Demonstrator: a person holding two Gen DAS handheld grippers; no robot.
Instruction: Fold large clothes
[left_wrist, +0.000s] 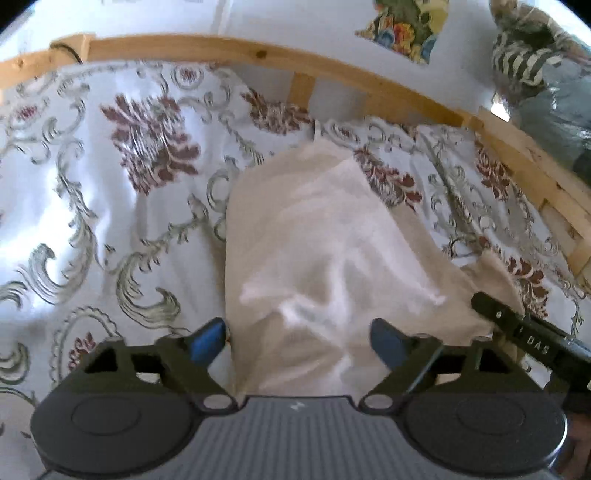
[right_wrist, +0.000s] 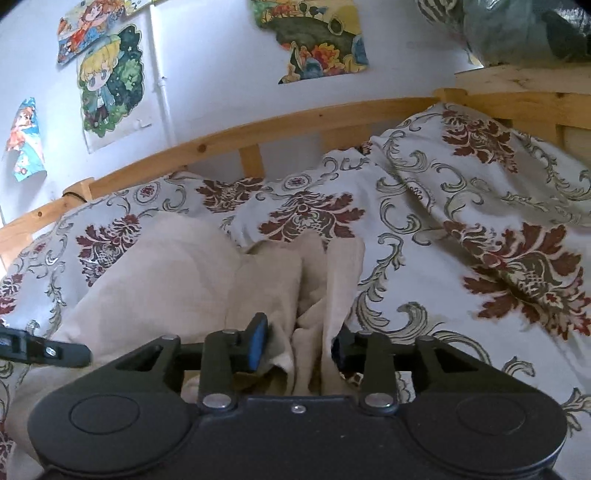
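The left gripper (left_wrist: 297, 341) stands wide open over the cream garment (left_wrist: 325, 251) on the bed (left_wrist: 92, 206), apparently releasing; the right gripper (right_wrist: 299, 345), half-open, straddles bunched folds.

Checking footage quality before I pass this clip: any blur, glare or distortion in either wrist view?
Left wrist view: motion-smeared, with washed-out highlights on the cream garment and bedspread; the wooden bed rail bows from fisheye. Right wrist view: sharper and dimmer, no glare, wall posters legible, rail equally curved.
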